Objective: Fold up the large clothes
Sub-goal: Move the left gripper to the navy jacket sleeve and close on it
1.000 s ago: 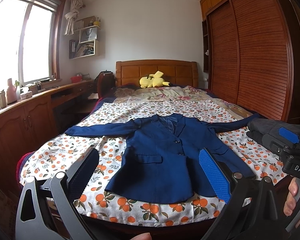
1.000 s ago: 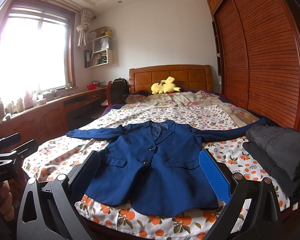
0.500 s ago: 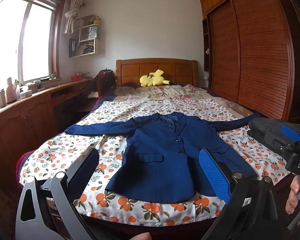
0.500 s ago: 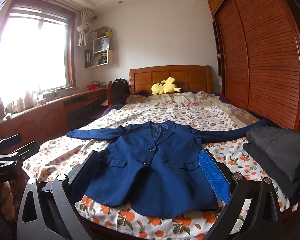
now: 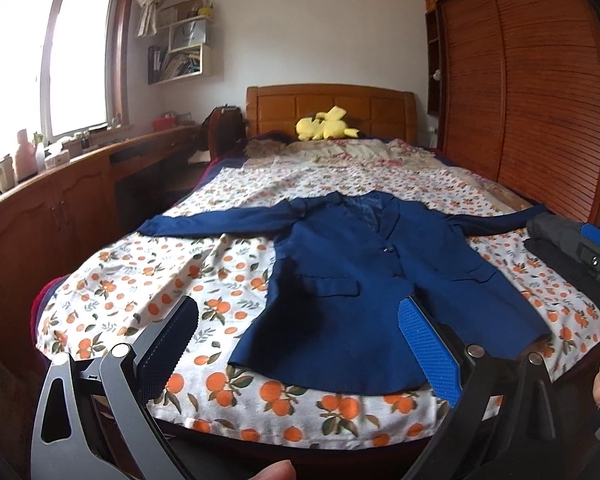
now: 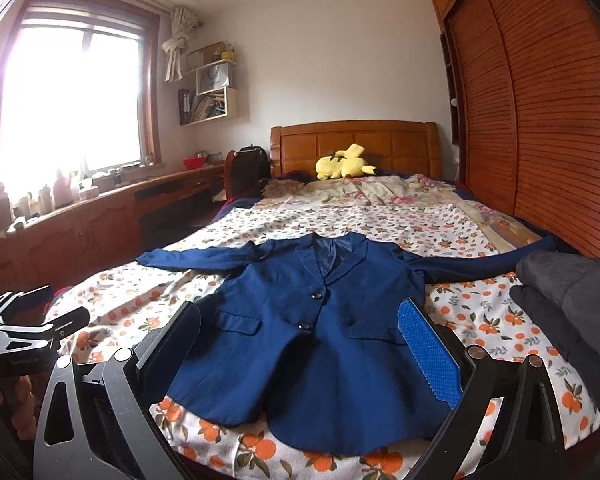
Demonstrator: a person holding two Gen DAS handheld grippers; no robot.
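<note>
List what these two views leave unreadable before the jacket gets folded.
- Blue jacket: hem corner hidden behind the right gripper finger, right wrist view.
- Dark folded clothes: cut off by the frame edge there.
- Left gripper: covers the bed edge, left wrist view.
- Shelf contents: too small.

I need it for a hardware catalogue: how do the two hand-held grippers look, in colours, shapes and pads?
Both look alike. The left hand-held gripper and right hand-held gripper each have dark grey metal frames with triangular cut-outs, round silver rivets, and two flat fingers carrying textured blue pads. No cables or sleeves show.
</note>
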